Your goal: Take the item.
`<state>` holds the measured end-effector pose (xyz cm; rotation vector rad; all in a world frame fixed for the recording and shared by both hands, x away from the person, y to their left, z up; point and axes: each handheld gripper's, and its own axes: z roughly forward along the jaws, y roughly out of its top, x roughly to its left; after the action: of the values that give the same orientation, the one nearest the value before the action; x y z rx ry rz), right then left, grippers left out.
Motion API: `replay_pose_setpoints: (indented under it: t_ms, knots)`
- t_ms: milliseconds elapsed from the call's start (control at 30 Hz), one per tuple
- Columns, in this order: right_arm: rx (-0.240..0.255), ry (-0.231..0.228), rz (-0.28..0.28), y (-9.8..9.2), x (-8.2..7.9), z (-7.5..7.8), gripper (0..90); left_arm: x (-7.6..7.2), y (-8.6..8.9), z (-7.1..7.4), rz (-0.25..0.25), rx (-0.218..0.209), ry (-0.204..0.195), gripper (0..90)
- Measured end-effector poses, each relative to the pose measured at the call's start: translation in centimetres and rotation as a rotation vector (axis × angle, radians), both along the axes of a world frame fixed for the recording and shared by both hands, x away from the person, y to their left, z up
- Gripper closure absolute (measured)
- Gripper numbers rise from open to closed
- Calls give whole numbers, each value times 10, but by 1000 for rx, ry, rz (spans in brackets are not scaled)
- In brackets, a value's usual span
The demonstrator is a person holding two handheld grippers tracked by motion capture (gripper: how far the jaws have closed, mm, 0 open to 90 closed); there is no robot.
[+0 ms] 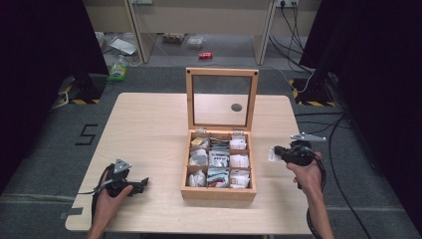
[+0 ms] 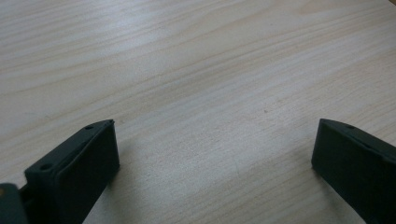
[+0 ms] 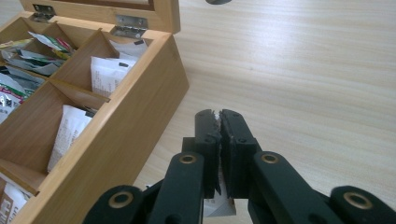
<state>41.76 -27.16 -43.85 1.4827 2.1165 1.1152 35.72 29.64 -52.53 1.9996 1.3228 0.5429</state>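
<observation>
Now white packet between right tongs

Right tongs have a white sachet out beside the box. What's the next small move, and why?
Probably lower the right tongs and set the white paper sachet on the light wooden table: they are shut on it, just right of the open wooden compartment box.

High view above the table, 2 gripper cameras close, wooden box shared
</observation>
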Motion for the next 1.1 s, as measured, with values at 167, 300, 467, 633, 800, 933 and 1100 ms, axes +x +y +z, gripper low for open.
replay_pose_setpoints:
  t_ms: [167,300,467,633,800,933,1100]
  knots:
    - [-4,16,-9,0,2,-6,861,0,0,0,0,-1,0,0]
    - [-18,25,-15,-2,4,-13,860,0,0,0,0,0,0,0]
    - [-23,49,-32,-5,6,-22,857,0,0,0,0,0,0,0]
    - [-38,61,-35,-7,8,-30,852,0,0,0,0,-1,0,0]
    - [-43,71,-35,-7,9,-34,849,0,0,0,0,0,0,0]
    - [-52,74,-32,-6,9,-37,843,0,0,0,0,0,0,0]
    - [-65,79,-22,-4,10,-39,824,0,0,0,0,-1,1,0]
